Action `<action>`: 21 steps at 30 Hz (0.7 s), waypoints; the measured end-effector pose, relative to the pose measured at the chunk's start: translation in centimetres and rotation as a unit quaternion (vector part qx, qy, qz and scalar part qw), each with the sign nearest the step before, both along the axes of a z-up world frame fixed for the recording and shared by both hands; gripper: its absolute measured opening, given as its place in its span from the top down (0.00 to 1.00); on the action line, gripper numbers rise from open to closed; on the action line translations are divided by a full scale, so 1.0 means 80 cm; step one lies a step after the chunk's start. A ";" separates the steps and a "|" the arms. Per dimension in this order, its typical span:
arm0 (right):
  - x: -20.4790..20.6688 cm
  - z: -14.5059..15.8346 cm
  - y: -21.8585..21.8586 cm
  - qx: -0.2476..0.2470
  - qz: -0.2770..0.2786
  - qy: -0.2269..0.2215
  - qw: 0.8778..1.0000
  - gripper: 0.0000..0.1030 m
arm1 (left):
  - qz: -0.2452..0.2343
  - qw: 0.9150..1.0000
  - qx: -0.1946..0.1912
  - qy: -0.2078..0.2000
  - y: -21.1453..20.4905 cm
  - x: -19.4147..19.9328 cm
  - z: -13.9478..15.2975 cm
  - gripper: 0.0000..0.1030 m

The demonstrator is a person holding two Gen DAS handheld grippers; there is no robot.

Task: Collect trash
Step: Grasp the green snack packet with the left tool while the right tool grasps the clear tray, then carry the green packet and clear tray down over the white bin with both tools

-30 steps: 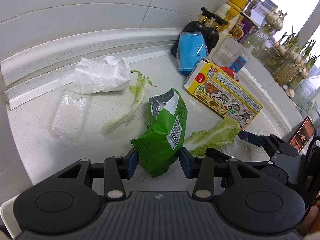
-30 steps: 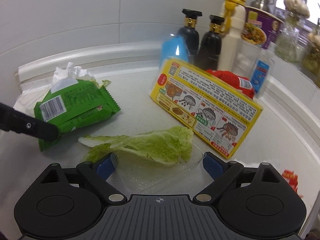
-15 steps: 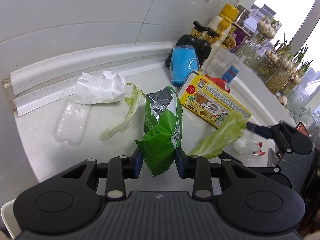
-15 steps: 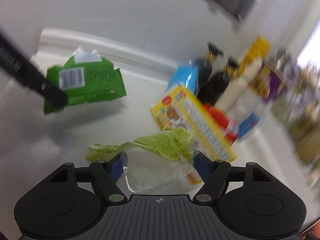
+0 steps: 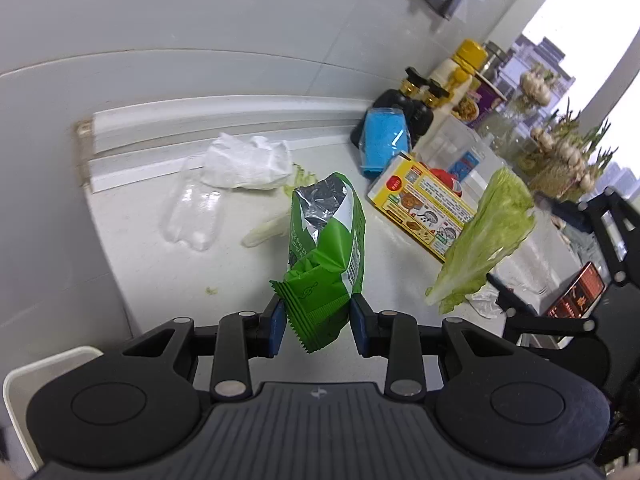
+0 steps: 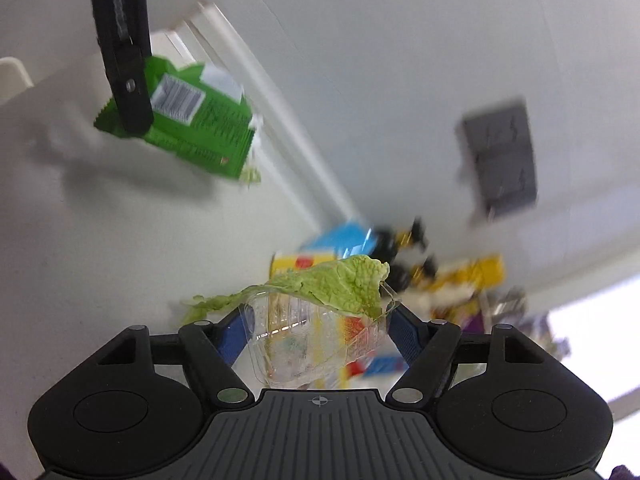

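Getting trash lifted off the counter (image 5: 132, 248), both grippers loaded
green wrapper (image 5: 326, 256) is pinched by the left gripper (image 5: 318, 322); clear plastic tray (image 6: 316, 336) with a lettuce leaf (image 6: 340, 284) on top is clamped by the right gripper (image 6: 320, 336)

White counter (image 5: 168, 280), crumpled tissue (image 5: 246, 162)

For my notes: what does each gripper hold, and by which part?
Left gripper: green wrapper, bottom sealed end. Right gripper: clear plastic tray, by its sides, lettuce leaf on top.
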State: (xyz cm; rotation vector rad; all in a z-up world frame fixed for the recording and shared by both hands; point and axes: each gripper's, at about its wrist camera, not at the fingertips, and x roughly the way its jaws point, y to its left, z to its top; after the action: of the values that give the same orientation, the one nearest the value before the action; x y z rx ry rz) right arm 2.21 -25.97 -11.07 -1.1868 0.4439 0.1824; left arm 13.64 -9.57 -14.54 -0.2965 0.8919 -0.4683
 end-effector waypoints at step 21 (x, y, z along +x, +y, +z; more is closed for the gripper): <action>0.017 -0.022 0.018 -0.060 -0.010 0.069 0.996 0.29 | 0.021 1.000 -0.018 0.010 0.027 -0.028 0.001 0.70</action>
State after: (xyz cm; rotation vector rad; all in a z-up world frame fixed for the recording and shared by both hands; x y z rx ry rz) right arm 3.56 -24.50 -12.86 -1.2918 0.5945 0.2243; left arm 11.42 -7.38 -14.43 -0.3531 0.8961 -0.4426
